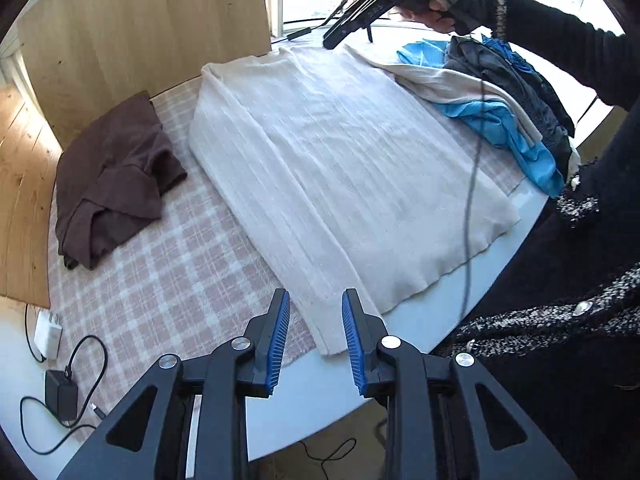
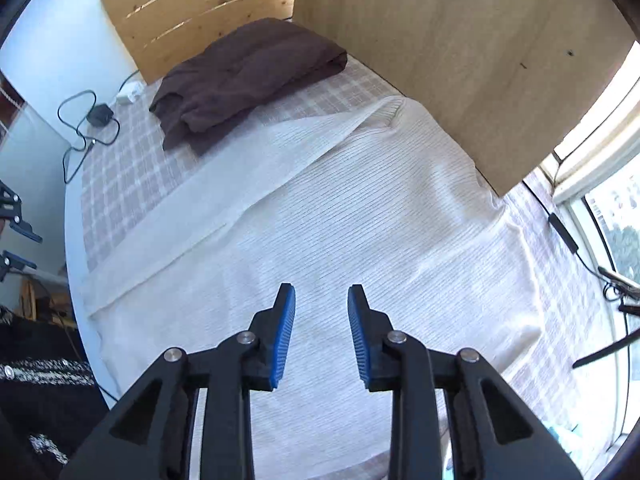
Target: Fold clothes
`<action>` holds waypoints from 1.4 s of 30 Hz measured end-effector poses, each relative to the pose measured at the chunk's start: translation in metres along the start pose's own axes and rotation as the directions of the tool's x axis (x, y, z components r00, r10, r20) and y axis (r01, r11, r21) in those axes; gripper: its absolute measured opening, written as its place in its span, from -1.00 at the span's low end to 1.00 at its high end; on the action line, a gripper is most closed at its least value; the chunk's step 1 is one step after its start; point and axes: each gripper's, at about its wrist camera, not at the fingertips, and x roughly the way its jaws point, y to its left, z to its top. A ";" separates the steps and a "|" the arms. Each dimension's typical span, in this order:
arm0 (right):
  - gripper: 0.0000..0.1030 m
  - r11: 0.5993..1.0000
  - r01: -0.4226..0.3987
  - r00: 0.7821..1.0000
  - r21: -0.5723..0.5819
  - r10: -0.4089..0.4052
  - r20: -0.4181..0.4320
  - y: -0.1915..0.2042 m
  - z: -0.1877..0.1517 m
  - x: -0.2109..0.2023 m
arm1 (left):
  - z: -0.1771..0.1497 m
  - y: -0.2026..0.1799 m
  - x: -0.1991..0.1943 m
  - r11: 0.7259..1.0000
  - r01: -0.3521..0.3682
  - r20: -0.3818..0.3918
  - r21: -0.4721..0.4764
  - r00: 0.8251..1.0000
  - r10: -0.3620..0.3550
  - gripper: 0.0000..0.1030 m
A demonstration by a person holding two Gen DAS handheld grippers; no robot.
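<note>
Jaws parted and empty on both grippers: left gripper point(image 1: 316, 336) held over the near hem of the cream sweater point(image 1: 336, 172), right gripper point(image 2: 321, 330) above its middle. Sweater spread flat on checked cloth point(image 1: 160, 280); folded brown garment point(image 1: 112, 176) lies apart, bare cloth between.

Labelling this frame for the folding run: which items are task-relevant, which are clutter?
Job:
cream sweater, spread flat
brown garment, already folded
pile of blue and grey clothes
left tool, open
right tool, open

Lying about:
black charger and cable
white plug
checked cloth
</note>
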 end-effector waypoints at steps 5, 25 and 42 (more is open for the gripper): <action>-0.08 0.958 -0.109 0.989 0.263 0.079 0.123 -0.004 -0.011 -0.019 | -0.018 -0.012 0.029 0.988 0.052 0.035 -0.144 0.998 -0.047 -0.45; -0.47 0.877 -0.207 0.978 0.433 0.198 0.067 -0.040 0.134 0.162 | -0.002 -0.019 0.090 0.887 -0.118 -0.003 -0.445 0.991 0.130 -0.94; -0.80 0.949 -0.061 0.997 0.310 0.044 0.060 -0.074 0.102 0.109 | 0.011 -0.073 0.064 0.915 -0.137 0.010 -0.380 0.988 0.153 -0.77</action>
